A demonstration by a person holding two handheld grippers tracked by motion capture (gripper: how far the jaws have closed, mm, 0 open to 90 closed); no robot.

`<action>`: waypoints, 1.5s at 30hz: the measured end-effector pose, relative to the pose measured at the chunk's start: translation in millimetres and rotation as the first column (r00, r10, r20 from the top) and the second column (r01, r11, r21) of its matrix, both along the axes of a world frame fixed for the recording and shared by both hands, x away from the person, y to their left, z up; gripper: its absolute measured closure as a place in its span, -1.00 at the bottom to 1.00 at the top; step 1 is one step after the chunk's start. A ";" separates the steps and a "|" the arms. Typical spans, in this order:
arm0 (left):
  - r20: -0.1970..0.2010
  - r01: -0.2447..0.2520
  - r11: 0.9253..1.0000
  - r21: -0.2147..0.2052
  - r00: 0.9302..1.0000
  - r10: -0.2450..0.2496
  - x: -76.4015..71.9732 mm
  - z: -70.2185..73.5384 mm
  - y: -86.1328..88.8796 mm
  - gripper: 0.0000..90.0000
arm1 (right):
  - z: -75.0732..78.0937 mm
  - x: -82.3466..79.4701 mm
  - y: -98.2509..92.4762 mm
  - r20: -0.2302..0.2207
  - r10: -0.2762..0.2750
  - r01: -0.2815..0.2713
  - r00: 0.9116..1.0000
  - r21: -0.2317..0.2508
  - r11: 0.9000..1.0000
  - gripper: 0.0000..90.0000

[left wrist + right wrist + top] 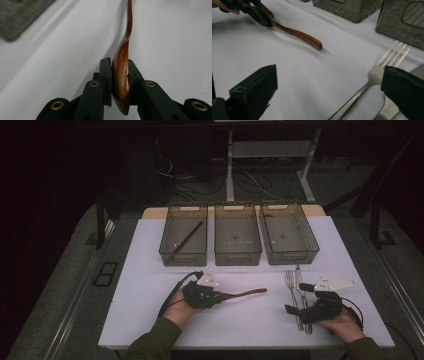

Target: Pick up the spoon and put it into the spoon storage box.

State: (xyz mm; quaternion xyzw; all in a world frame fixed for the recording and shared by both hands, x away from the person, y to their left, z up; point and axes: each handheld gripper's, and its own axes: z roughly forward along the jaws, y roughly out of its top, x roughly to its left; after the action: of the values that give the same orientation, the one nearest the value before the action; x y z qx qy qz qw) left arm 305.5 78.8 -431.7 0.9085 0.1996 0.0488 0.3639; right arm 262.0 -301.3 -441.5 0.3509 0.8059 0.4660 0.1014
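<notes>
- White table (150,270) carried three bins (237,240) along its far side, dark floor behind.
- Left gripper (119,75) sat in front of the left bin, jaws clamped on the bowl of a wooden spoon (122,75); handle pointed right.
- Right gripper (329,87) was spread wide, gripping nothing, over a fork (384,67) and knife (301,292) in front of the right bin.
</notes>
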 end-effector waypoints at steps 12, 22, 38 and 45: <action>0.009 -0.043 0.998 -0.052 0.999 0.043 3.6 9.1 12.5 0.73 | 0.1 -0.2 -0.1 -0.001 0.001 -0.001 1.000 0.001 1.000 -0.99; 0.014 -0.055 0.995 -0.082 0.998 0.056 8.7 16.2 17.4 0.73 | -0.3 -0.1 0.5 -0.002 0.001 -0.001 1.000 -0.001 1.000 -0.99; 0.024 -0.085 0.990 -0.114 0.996 0.088 21.1 33.1 14.6 0.73 | 0.0 0.3 0.0 -0.003 -0.001 0.001 1.000 0.002 1.000 -0.99; 0.039 -0.097 0.988 -0.118 0.994 0.103 31.4 41.9 12.6 0.73 | 0.0 0.2 -0.2 -0.005 -0.003 0.003 1.000 0.002 1.000 -0.99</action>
State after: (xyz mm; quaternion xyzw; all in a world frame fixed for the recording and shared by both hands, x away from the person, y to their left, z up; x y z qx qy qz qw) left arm 336.9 91.4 -389.8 0.8734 0.2392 0.0758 0.4175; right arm 262.2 -301.5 -441.5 0.3535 0.8050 0.4659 0.0999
